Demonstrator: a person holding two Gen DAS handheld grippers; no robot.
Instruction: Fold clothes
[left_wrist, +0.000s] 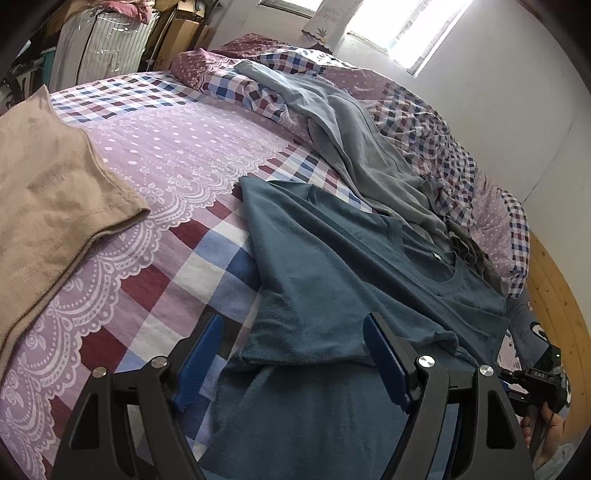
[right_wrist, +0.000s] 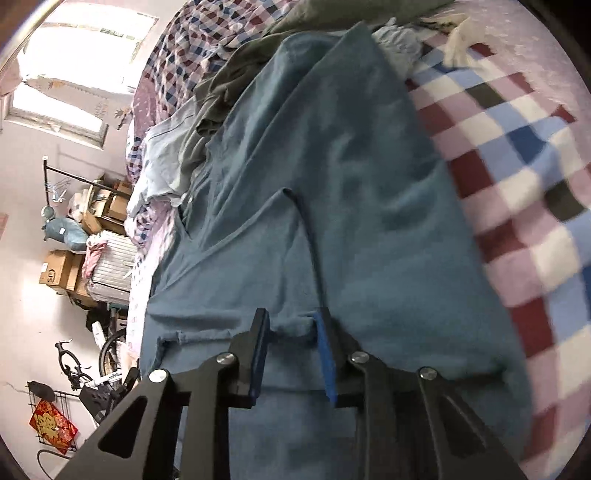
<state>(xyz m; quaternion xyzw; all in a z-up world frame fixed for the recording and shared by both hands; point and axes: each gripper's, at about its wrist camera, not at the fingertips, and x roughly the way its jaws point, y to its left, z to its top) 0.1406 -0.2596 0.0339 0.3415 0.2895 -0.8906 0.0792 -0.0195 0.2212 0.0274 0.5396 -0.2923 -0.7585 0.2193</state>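
Left wrist view: teal-blue soft cotton T-shirt (left_wrist: 332, 266) lies flat on the bed with the purple lace-print and checked sheet (left_wrist: 177, 155), filling centre and lower centre of frame. Its long axis runs from bottom centre up toward the neckline at right of centre. One side is already folded in over the body; that flap's free hem edge lies crosswise just ahead of the left gripper (left_wrist: 295, 354). Jaws spread wide, holding nothing, straddling the shirt's left edge; one blue pad is over bare sheet, the other over fabric.

Right wrist view: frame is rolled, shirt runs from bottom to top centre. The right gripper (right_wrist: 291, 350) has its jaws partly closed with a seam of the shirt between the blue pads; firm pinch or not, I can't tell.

Judgement: right gripper is nearer to a usable grab, left needs to drop and close on the near hem.

Off-task: folded tan knit garment (left_wrist: 48, 184) at left, grey-blue crumpled garment (left_wrist: 354, 144) upper centre, well apart from the left jaws.
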